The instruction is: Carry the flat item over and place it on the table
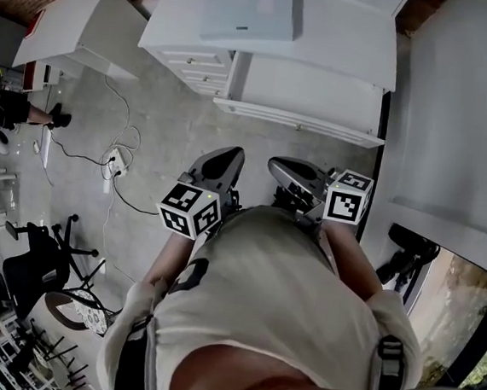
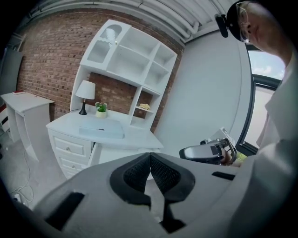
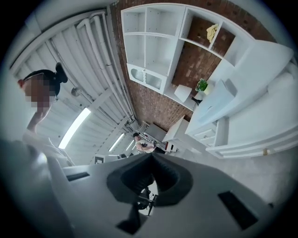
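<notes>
The flat item [image 1: 248, 12], a thin pale slab, lies on the white desk [image 1: 344, 37] ahead of me; it also shows in the left gripper view [image 2: 101, 128] and, tilted, in the right gripper view [image 3: 219, 100]. I hold both grippers close to my chest, well short of the desk. My left gripper [image 1: 230, 156] is shut with nothing between its jaws, which meet in its own view [image 2: 150, 155]. My right gripper [image 1: 282, 164] is shut and empty too, with its jaws together [image 3: 151, 155]. It appears from the side in the left gripper view [image 2: 205, 152].
A white shelf unit [image 2: 130, 60] rises behind the desk, with a lamp [image 2: 85, 95] and a small plant [image 2: 101, 109]. The desk has drawers [image 1: 196, 64]. A white side table [image 1: 80, 24] stands left. A power strip with cables [image 1: 116, 162], an office chair [image 1: 35, 268] and a person [image 1: 12, 108] are further left.
</notes>
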